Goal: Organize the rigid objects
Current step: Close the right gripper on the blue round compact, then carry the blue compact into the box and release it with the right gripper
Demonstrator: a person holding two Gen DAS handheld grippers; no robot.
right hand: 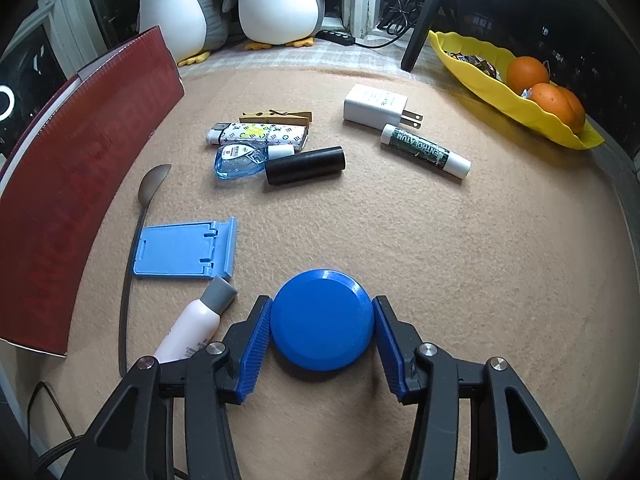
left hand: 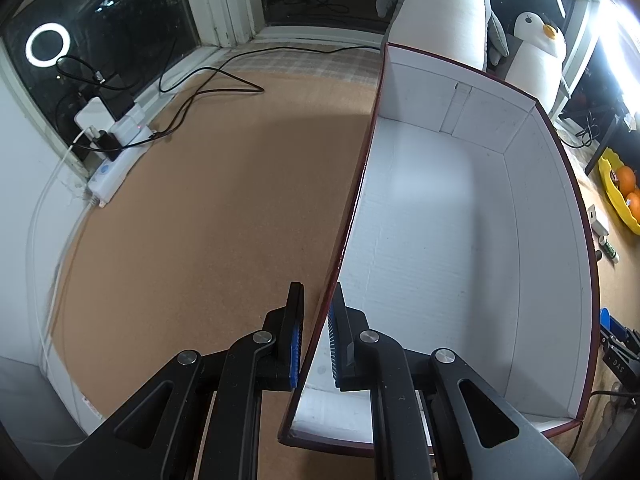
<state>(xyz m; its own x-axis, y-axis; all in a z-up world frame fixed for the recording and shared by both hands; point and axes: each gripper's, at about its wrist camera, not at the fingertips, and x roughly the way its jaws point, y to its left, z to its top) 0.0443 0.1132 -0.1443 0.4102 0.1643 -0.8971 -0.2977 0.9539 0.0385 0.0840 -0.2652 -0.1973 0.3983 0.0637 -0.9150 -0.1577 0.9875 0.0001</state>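
A box, red outside (right hand: 80, 184) and white inside (left hand: 552, 240), stands on the tan mat with nothing in it. My left gripper (left hand: 318, 292) is shut on the near part of the box's left wall, one pad outside and one inside. In the right wrist view a round blue disc (right hand: 322, 320) lies flat on the mat. My right gripper (right hand: 322, 300) is shut on it, a blue pad pressing on each side. The red box stands to the left of the disc.
Loose items lie on the mat: blue phone stand (right hand: 184, 250), spoon (right hand: 136, 232), pink tube (right hand: 192, 328), black cylinder (right hand: 306, 165), lighter (right hand: 256, 134), clothespin (right hand: 276, 116), white charger (right hand: 376, 105), balm stick (right hand: 424, 150). A yellow bowl (right hand: 500, 92) of oranges sits far right. A power strip (left hand: 112, 168) and cables lie left of the box.
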